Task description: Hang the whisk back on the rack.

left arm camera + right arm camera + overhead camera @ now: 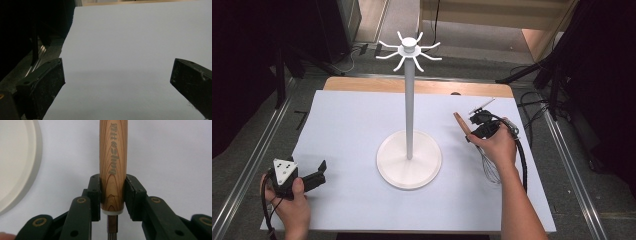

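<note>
A whisk with a light wooden handle (pixel 113 157) and thin wire loops (pixel 490 170) is held by my right gripper (pixel 113 192), whose pads press on both sides of the handle just above its lower end. In the high view the right gripper (pixel 473 133) is to the right of the white stand's round base (pixel 409 160), with the handle (pixel 460 122) sticking up and away and the wires trailing under the hand. The stand's pole (pixel 410 110) carries a crown of curved hooks (pixel 409 49). My left gripper (pixel 318 174) rests low at the front left, jaws wide apart (pixel 117 77) with nothing between them.
A white sheet (pixel 352 130) covers the wooden table, whose bare far edge (pixel 422 86) shows behind it. Metal rails (pixel 252 165) run along both sides. The stand's base edge (pixel 15 165) shows left of the whisk. Cables and dark tripod legs lie on the floor beyond.
</note>
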### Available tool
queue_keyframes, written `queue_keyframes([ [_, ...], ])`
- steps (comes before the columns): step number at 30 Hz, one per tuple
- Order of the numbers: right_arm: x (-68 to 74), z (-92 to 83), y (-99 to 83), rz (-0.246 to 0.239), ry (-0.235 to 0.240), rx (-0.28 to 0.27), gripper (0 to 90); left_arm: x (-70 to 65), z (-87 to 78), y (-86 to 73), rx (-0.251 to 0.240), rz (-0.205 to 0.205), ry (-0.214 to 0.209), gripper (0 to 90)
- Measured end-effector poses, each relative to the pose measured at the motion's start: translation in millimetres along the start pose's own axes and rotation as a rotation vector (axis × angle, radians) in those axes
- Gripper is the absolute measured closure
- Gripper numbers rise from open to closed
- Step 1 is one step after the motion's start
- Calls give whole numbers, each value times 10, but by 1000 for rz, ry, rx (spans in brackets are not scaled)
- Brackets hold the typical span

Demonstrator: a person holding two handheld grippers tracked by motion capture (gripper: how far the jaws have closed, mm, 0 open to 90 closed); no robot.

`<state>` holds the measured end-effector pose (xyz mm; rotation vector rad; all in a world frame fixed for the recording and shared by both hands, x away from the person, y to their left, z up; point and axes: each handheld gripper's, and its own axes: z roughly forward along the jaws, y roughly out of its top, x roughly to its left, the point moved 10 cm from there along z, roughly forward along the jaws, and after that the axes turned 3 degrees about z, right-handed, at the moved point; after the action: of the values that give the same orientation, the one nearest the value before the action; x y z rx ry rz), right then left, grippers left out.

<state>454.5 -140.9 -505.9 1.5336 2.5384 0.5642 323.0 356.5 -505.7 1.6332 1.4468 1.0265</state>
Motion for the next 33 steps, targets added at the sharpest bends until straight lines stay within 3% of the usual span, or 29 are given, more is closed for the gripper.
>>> queue_keyframes([
  [5, 46, -179, 89, 0, 17, -113, 704, 0, 0, 0, 0, 0, 0, 0],
  [6, 46, -179, 89, 0, 17, -113, 704, 0, 0, 0, 0, 0, 0, 0],
  [8, 74, -261, 139, -9, 28, -175, 705, -2, 0, -1, 1, 0, 0, 0],
  [10, 81, -284, 144, -5, 29, -185, 705, -2, 0, -1, 1, 0, 0, 1],
  [11, 98, -346, 175, -8, 32, -227, 705, -1, 0, -1, 1, 0, 0, 0],
  [13, 104, -364, 186, -15, 38, -241, 705, -1, 0, -1, 2, 1, 1, 1],
  [17, 169, -513, 254, -13, 54, -346, 705, -5, 2, -1, 2, 4, 6, 0],
  [19, 177, -534, 261, -15, 54, -359, 705, -3, 1, -1, 1, 2, 5, 1],
  [22, 246, -646, 302, -19, 71, -432, 705, 0, -1, -1, 2, 1, 2, 0],
  [26, 284, -712, 322, -19, 76, -477, 705, -1, 0, -2, 2, 1, 2, 1],
  [33, 371, -841, 343, -4, 128, -557, 704, -6, 2, -1, 2, 4, 6, 0],
])
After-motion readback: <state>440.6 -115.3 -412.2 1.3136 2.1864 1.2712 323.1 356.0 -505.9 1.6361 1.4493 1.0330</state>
